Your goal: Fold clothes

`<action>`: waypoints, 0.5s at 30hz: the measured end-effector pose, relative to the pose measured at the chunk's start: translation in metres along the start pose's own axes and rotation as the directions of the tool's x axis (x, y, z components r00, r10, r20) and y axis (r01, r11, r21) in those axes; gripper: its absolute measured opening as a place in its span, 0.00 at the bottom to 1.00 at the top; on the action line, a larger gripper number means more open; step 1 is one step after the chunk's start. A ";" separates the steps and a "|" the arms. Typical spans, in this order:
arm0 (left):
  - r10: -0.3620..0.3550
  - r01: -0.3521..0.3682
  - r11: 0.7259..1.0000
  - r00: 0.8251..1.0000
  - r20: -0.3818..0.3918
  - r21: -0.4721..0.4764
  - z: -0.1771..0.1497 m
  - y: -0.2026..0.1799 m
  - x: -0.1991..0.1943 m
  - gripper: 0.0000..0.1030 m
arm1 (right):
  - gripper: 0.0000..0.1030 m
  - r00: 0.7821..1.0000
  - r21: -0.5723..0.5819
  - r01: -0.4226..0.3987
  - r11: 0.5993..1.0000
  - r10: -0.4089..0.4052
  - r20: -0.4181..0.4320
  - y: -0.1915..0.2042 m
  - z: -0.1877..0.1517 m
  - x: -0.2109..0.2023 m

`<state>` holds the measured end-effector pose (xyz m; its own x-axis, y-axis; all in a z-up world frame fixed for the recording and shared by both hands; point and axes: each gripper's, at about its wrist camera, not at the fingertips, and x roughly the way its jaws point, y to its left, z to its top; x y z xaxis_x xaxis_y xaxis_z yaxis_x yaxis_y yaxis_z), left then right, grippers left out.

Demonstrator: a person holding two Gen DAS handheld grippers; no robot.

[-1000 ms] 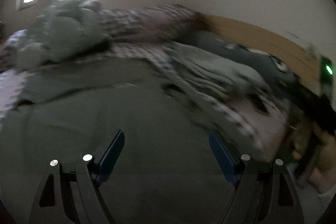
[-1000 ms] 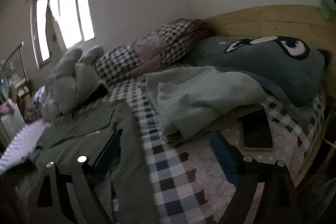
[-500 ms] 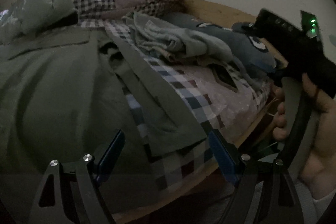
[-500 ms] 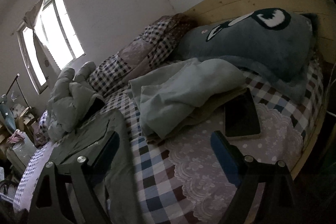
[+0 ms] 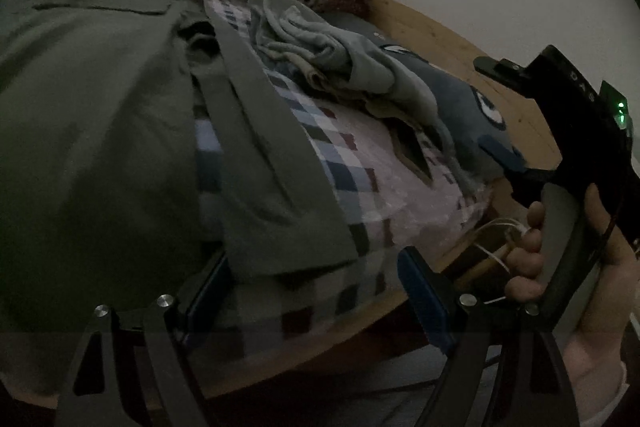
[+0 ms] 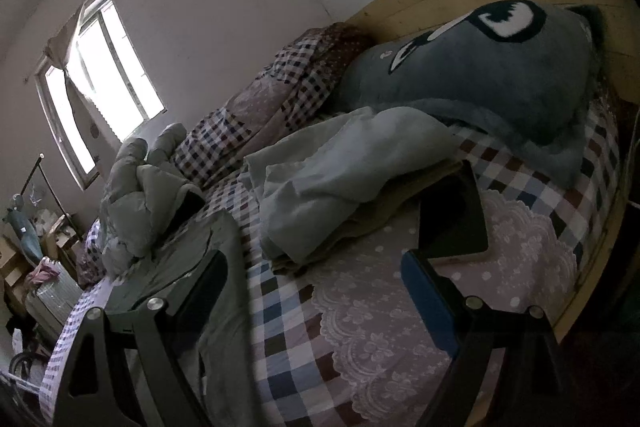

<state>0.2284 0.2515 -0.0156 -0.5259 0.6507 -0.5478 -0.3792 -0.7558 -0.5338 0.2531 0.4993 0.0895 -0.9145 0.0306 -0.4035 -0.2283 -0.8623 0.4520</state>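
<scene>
The left gripper [image 5: 308, 287] has its jaws wide apart with nothing clamped; the cuff end of the olive-green shirt's [image 5: 92, 131] sleeve [image 5: 276, 203] lies just ahead of the gap, nearer the left finger, and the shirt's body spreads away to the left of that finger. Beyond the sleeve the checked bedsheet [image 5: 344, 163] shows, then a crumpled pale blue-grey garment [image 5: 320, 55] further ahead and to the right.

To the right of the left gripper, a hand [image 5: 560, 267] holds the handle of the right gripper [image 6: 316, 291]. Its jaws are also spread, holding nothing. In its own view the olive-green shirt [image 6: 192, 259] lies under and beyond its left finger, the bare checked sheet sits between the fingers, and a dark phone [image 6: 452, 215] rests just past the right fingertip. The pale garment lies ahead, a grey plush pillow [image 6: 480, 75] behind it.
</scene>
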 end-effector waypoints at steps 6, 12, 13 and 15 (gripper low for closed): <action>0.039 -0.040 0.999 0.995 0.089 0.008 0.006 -0.007 -0.017 0.83 | 0.89 1.000 -0.017 -0.001 1.000 0.001 -0.004 0.001 -0.001 -0.001; -0.003 0.002 1.000 0.996 0.093 0.013 0.009 -0.016 -0.018 0.83 | 0.89 1.000 -0.013 -0.005 1.000 0.005 -0.006 0.000 -0.001 -0.001; -0.005 0.005 1.000 0.997 0.082 0.002 0.008 -0.015 -0.015 0.83 | 0.89 1.000 -0.013 -0.005 1.000 0.005 -0.007 0.000 -0.001 -0.001; -0.004 0.005 1.000 0.998 0.059 -0.019 0.004 -0.013 -0.009 0.83 | 0.89 1.000 -0.015 -0.007 1.000 0.006 -0.009 0.000 -0.001 0.000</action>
<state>0.2348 0.2547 -0.0008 -0.5682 0.6485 -0.5066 -0.3672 -0.7507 -0.5492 0.2535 0.4987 0.0886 -0.9127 0.0203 -0.4081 -0.2172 -0.8701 0.4425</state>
